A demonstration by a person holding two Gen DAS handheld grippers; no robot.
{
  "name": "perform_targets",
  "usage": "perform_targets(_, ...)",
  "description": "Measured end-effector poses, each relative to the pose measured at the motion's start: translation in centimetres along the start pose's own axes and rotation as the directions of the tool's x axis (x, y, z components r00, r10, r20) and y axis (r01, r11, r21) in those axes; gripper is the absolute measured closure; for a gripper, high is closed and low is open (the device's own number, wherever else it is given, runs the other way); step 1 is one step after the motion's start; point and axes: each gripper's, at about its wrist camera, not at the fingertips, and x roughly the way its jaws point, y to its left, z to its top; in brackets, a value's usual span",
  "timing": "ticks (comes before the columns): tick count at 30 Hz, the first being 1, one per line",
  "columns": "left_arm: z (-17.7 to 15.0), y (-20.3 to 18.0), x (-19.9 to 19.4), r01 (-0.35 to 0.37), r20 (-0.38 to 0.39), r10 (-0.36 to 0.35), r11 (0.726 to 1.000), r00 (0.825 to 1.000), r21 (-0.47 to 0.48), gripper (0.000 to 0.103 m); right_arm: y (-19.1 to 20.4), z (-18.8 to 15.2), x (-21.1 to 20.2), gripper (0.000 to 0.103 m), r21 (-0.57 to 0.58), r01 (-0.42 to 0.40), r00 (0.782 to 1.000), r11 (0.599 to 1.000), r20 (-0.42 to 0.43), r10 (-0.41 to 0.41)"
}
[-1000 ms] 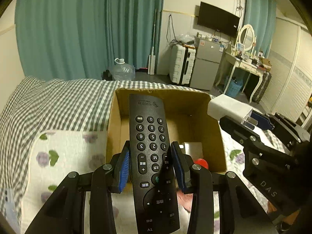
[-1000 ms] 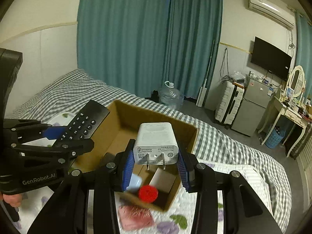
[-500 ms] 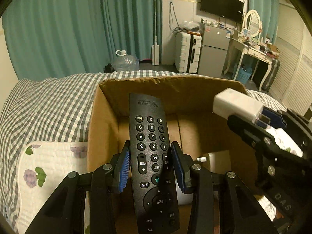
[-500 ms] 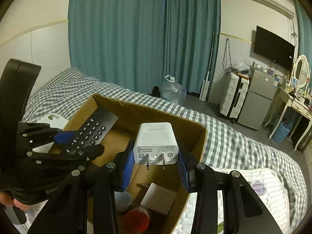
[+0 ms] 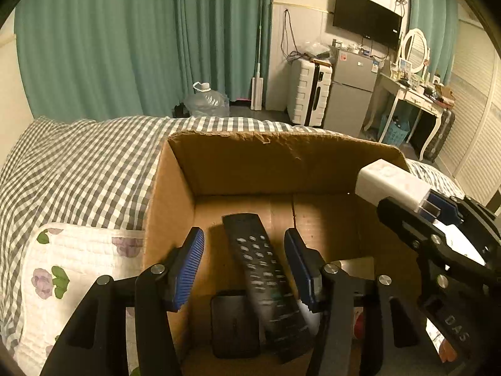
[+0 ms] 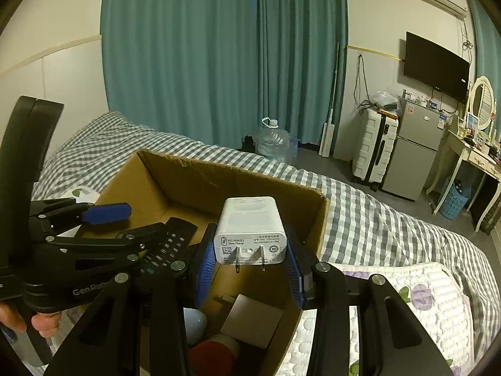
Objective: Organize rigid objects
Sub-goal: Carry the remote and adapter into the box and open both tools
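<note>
Now the left gripper (image 5: 244, 258) stands spread wide over the cardboard box (image 5: 281, 153), its pads clear of the black TV remote (image 5: 266, 285), which lies blurred inside the box. At 3 o'clock, the right gripper (image 6: 250, 264) clamps a white Huawei charger (image 6: 249, 230) above the box's near-right corner

Bed (image 5: 78, 169) with grey-white checked cover. Sitting directly on it: open cardboard box (image 5: 281, 147), and a white quilted floral pad (image 5: 72, 269) touching the box's left side, also showing at its right (image 6: 416, 307).
</note>
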Motion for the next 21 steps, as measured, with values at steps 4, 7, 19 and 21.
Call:
perform_targets(4, -0.1, 0.1, -0.6, -0.007, 0.007, 0.007, 1.000, 1.000, 0.006, 0.046, -0.3, 0.3, 0.5, 0.063, 0.014, -0.010, 1.000, 1.000, -0.023, 0.010)
perform_targets(7, -0.4, 0.4, -1.3, -0.008, 0.004, 0.008, 1.000, 1.000, 0.002, 0.045, -0.3, 0.4, -0.2, 0.036, 0.022, -0.010, 1.000, 1.000, -0.003, 0.010)
perform_targets(19, -2.0, 0.5, -10.1, -0.024, 0.048, 0.024, 1.000, 0.999, -0.004, 0.042, -0.4, 3.3, -11.0, 0.024, 0.045, 0.026, 0.993, 0.999, 0.110, -0.031)
perform_targets(21, -2.4, 0.4, -11.8, -0.033, 0.060, 0.033, 0.999, 0.998, 0.006, 0.041, -0.2, 3.5, -13.3, 0.023, 0.041, 0.039, 0.991, 0.998, 0.123, -0.044)
